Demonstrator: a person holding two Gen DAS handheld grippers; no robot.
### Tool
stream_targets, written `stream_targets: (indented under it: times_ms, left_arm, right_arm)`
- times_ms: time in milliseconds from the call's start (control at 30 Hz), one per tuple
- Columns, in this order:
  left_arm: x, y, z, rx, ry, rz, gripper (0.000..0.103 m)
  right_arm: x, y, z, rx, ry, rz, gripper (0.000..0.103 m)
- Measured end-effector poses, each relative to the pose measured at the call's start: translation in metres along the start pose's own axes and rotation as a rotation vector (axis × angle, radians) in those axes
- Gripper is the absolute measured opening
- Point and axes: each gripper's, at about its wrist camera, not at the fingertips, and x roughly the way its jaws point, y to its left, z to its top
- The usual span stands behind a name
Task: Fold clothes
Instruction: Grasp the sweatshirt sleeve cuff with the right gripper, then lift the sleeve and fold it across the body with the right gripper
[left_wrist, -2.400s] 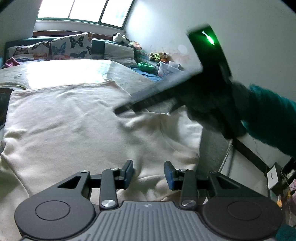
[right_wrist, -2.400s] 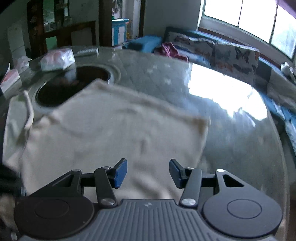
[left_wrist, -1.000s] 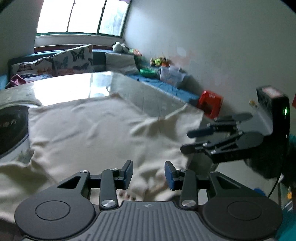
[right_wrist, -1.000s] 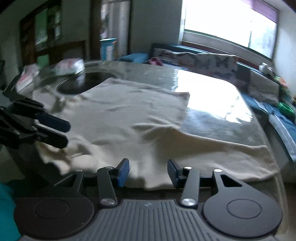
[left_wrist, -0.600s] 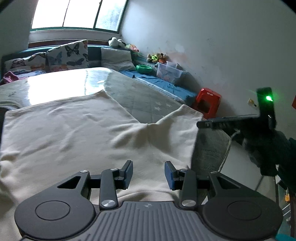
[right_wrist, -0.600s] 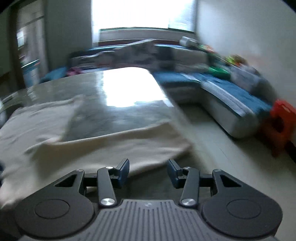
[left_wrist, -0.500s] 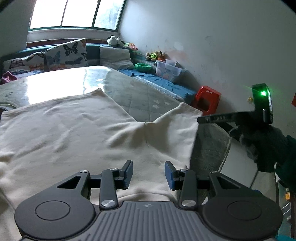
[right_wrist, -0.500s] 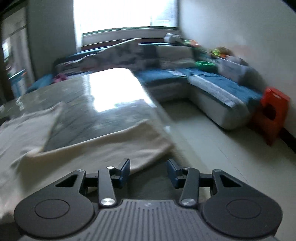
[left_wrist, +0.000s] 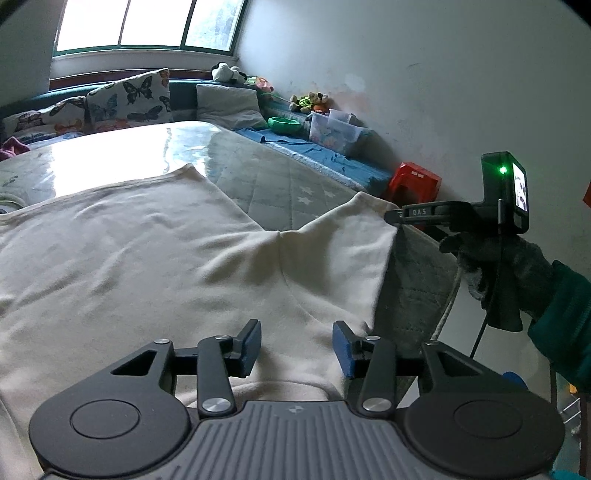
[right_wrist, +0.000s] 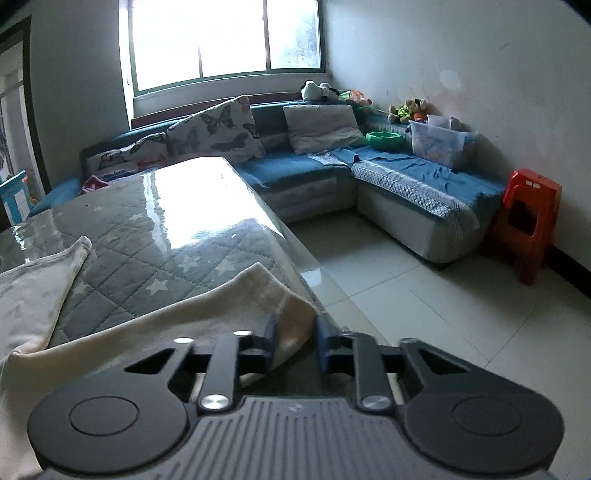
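A cream sweatshirt (left_wrist: 147, 258) lies spread flat on the quilted table (left_wrist: 280, 184). My left gripper (left_wrist: 295, 345) is open and hovers just above the garment's near edge by the collar. One sleeve (left_wrist: 354, 236) reaches to the table's right edge. My right gripper (right_wrist: 295, 332) has its fingers narrowed around the cuff end of that sleeve (right_wrist: 236, 299), with cloth between the pads. In the left wrist view the right gripper (left_wrist: 391, 216) shows side-on with its tip at the cuff corner.
The table's glass-covered right edge (right_wrist: 314, 266) drops to a tiled floor (right_wrist: 424, 295). A blue corner sofa (right_wrist: 399, 173) with cushions, toys and a plastic box stands behind. A red stool (right_wrist: 524, 225) is by the wall.
My right gripper has swung from the body of the sweatshirt to the sleeve cuff at the table's right edge and closed around it. My left gripper stayed open over the near edge.
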Motion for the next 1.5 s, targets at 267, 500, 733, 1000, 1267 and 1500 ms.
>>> stream_targets:
  times_ms: [267,500,733,1000,1267,1500]
  left_arm:
    - [0.005,-0.003,0.005,0.014,-0.005,0.012,0.046]
    - [0.008,-0.007,0.004,0.033,-0.012,0.012,0.047]
    - [0.000,-0.004,0.003,0.032,-0.036,0.022,0.048]
    - [-0.049,0.036,-0.012,-0.060,-0.104,0.126,0.053]
    - [-0.100,0.078,-0.035,-0.188,-0.178,0.244,0.053]
    - [-0.127,0.100,-0.054,-0.275,-0.212,0.306,0.053]
  right_arm:
    - [-0.036,-0.007,0.014,0.015,-0.099,0.047,0.006]
    - [-0.071,0.006,0.039,-0.026,-0.158,0.135,0.006]
    - [-0.119,0.045,0.066,-0.126,-0.218,0.291,0.006]
    - [-0.153,0.126,0.075,-0.297,-0.237,0.484,0.006]
    - [-0.153,0.223,0.055,-0.484,-0.148,0.682,0.006]
    - [-0.142,0.284,0.007,-0.619,-0.015,0.791,0.005]
